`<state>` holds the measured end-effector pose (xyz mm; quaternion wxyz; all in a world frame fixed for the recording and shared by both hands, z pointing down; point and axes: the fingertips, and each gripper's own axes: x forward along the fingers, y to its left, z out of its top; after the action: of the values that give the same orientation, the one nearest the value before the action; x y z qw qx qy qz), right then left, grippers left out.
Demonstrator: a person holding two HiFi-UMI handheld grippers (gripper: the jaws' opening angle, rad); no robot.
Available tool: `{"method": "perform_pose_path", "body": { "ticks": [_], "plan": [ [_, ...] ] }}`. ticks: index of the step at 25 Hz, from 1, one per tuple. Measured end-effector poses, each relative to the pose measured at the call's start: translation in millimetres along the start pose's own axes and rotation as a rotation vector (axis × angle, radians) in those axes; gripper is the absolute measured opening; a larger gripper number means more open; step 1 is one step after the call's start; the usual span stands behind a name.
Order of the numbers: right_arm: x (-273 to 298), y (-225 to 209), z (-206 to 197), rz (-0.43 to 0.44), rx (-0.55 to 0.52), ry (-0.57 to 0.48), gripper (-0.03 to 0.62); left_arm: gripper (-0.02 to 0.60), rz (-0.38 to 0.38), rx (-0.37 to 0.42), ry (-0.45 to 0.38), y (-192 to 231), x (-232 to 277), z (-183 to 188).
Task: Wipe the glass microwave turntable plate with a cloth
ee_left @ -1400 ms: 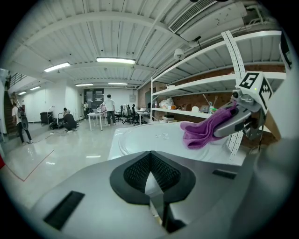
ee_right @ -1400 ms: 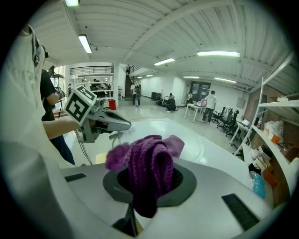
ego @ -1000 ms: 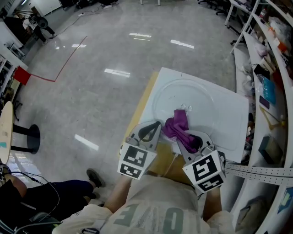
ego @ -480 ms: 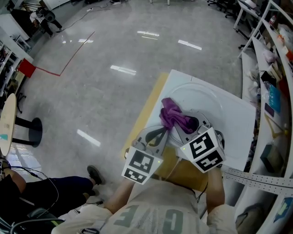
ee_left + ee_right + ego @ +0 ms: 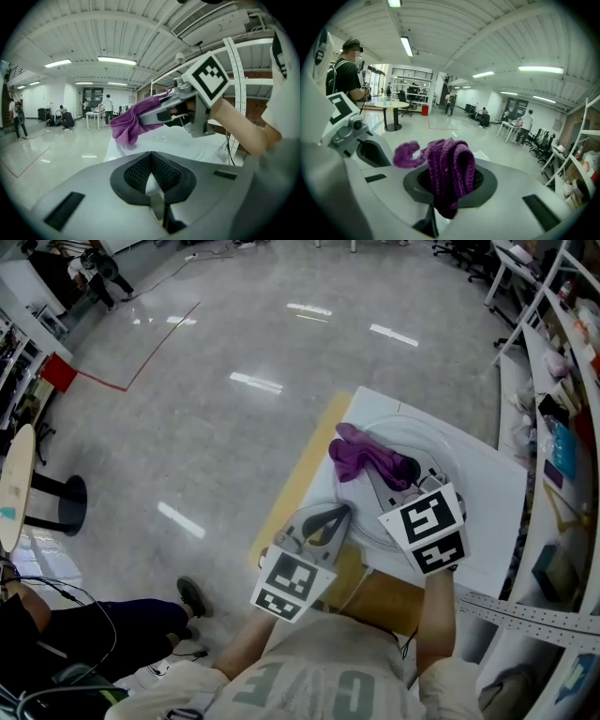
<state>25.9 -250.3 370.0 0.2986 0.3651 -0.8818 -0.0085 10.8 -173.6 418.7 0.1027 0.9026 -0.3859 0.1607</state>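
Head view: right tongs [image 5: 395,471] pinch purple cloth [image 5: 360,454] over glass plate [image 5: 427,441]; left tongs [image 5: 341,513] pressed together.

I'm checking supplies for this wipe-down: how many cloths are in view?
1. The purple knitted cloth is clamped in the right gripper, held over the round glass turntable plate on the white table. The cluttered shelves at right might hide others.
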Motion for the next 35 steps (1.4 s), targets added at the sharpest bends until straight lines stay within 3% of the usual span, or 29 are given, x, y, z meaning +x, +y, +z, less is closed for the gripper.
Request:
{"method": "perform_pose_path", "body": {
  "ticks": [5, 12, 22, 30, 35],
  "plan": [
    [20, -41, -8, -0.121, -0.034, 0.085, 0.061, 0.002, 0.003, -0.001, -0.002, 1, 1, 0],
    [27, -14, -23, -0.025, -0.076, 0.147, 0.061, 0.002, 0.005, 0.003, -0.003, 1, 0, 0],
    [-22, 45, -43, 0.075, -0.111, 0.185, 0.061, 0.002, 0.006, 0.001, -0.002, 3, -2, -1],
    [-52, 64, -57, 0.033, -0.054, 0.191, 0.061, 0.002, 0.003, -0.001, 0.001, 3, 0, -1],
    [-68, 82, -62, 0.052, -0.025, 0.186, 0.061, 0.002, 0.007, -0.002, 0.002, 3, 1, -1]
  ]
}}
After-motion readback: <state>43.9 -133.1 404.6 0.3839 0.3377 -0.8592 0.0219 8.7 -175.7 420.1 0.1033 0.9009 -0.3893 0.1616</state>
